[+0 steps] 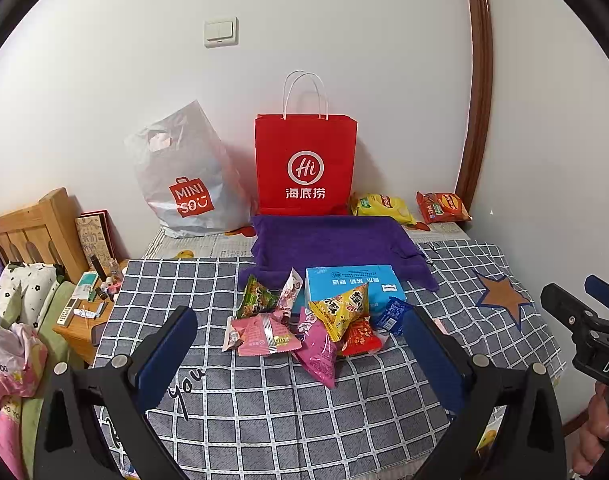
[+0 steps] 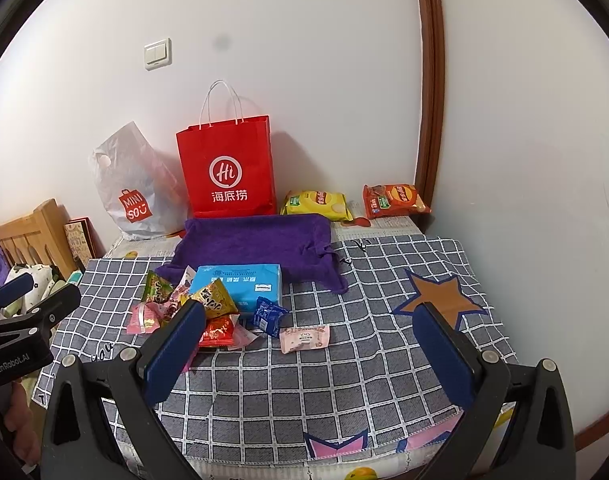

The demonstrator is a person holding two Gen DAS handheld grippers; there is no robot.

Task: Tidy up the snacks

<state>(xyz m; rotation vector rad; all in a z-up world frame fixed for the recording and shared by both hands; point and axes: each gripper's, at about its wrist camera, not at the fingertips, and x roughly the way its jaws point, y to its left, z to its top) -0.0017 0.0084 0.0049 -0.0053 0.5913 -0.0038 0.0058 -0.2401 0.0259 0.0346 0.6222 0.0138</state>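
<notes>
A pile of small snack packets lies on the checked cloth point(image 1: 264, 408): green point(image 1: 256, 298), pink point(image 1: 264, 338), magenta point(image 1: 318, 350), yellow point(image 1: 340, 306), red point(image 1: 358, 338) and a small blue one point(image 1: 392, 314). A light blue box point(image 1: 352, 284) rests behind them, against a purple cloth tray point(image 1: 332, 240). My left gripper point(image 1: 298, 314) is open just short of the pile and holds nothing. My right gripper point(image 2: 309, 306) is open and empty too, over the cloth right of the pile. A pink wafer packet point(image 2: 304, 338) lies apart, ahead of it.
A red paper bag point(image 1: 304, 164) and a grey Miniso plastic bag point(image 1: 184, 184) stand against the back wall. Yellow point(image 1: 380, 206) and red point(image 1: 442, 206) crisp bags lie at the back right. A cluttered bedside table point(image 1: 88, 312) and a wooden headboard point(image 1: 36, 232) are on the left.
</notes>
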